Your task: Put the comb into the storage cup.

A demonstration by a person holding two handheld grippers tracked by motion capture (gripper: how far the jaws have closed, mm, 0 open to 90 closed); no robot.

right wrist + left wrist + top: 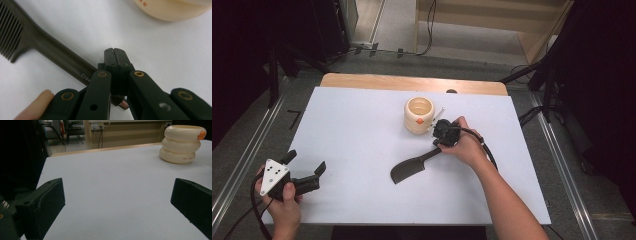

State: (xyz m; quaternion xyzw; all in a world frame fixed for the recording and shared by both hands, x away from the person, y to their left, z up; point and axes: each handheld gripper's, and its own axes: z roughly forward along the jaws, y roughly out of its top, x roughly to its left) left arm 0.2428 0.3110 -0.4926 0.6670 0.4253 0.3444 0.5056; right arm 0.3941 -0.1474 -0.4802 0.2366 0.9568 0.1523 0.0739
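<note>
We have the right gripper (pixel 116 56) down over the handle end of the dark comb (pixel 408 171), which lies flat on the white table (pixel 352 130) just in front of the cream ringed holder (pixel 418 115). In the right gripper view the two black jaws meet tip to tip, pressed together above the handle, and the handle runs under the linkage — whether they actually pinch it we cannot tell, since the contact is hidden beneath the gripper's body. So we judge the pick-up as barely begun: the comb has not left the surface, and its toothed head points away from the holder. Our left gripper (pixel 307 175) waits near the table's near left corner with its jaws spread wide and nothing between them. Still to do, as we read it — secure the handle, lift, and bring the comb to the holder.
</note>
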